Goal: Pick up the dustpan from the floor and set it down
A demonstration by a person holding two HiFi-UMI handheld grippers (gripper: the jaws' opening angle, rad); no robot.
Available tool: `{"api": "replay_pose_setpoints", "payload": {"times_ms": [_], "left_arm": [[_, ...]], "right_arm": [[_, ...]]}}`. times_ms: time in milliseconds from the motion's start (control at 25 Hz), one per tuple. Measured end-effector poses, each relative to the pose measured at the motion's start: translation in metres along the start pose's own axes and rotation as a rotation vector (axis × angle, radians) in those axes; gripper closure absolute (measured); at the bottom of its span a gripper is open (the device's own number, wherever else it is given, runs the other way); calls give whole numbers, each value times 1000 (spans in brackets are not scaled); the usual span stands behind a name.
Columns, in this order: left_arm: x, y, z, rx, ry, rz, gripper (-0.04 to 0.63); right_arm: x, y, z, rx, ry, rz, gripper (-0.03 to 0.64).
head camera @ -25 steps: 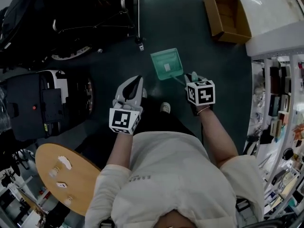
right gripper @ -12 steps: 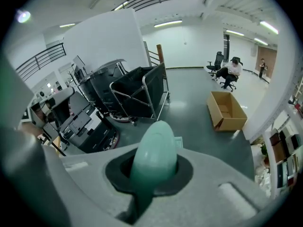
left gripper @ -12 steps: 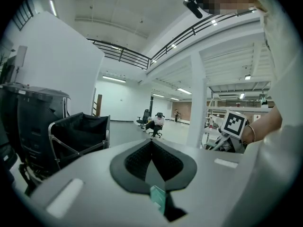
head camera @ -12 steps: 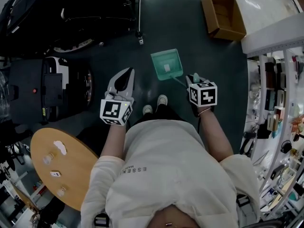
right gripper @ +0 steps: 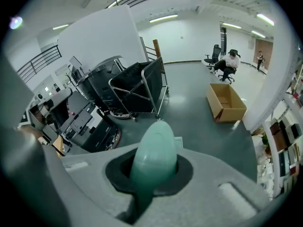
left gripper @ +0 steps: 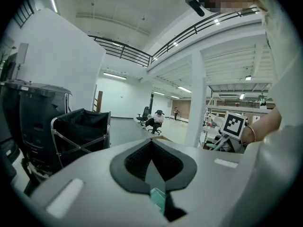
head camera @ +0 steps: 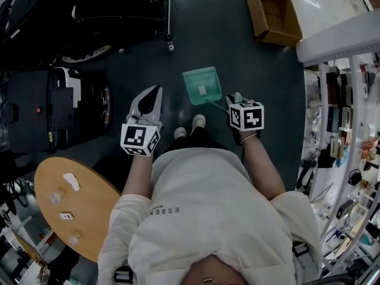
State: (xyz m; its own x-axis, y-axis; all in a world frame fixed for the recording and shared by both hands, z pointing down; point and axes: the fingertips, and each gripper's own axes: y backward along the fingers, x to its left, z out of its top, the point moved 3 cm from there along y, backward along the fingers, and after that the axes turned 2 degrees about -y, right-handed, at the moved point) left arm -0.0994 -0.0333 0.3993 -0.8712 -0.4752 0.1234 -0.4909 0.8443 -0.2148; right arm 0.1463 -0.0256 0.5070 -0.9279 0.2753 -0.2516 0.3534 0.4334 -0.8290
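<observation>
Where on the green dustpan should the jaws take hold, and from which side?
On the rounded end of its handle, coming from behind the dustpan, opposite its open mouth. The pan part looks too broad and flat for the jaws, while the handle is slim and sticks out clear. The right gripper holds it that way.

The person's pale shirt [head camera: 202, 218] carries one small line of print, upside down in the head view. It begins with ESSEN, and the rest is too small. The white label [head camera: 202, 89] on the dustpan [head camera: 199, 78] is not legible.
</observation>
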Motion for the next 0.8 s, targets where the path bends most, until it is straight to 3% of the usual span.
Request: {"api": "replay_pose_setpoints", "payload": {"times_ms": [200,520,800], "left_arm": [[7,-17,-1,3,9,14,578],[31,-59,-8,20,41,49,578],[80,-107,10,-27,30,71,578]], "right_arm": [[-9,-13,6,19,-9,10,626],[-12,-50,43,59,94,53,626],[-22,-115,80,96,102,39,626]]}}
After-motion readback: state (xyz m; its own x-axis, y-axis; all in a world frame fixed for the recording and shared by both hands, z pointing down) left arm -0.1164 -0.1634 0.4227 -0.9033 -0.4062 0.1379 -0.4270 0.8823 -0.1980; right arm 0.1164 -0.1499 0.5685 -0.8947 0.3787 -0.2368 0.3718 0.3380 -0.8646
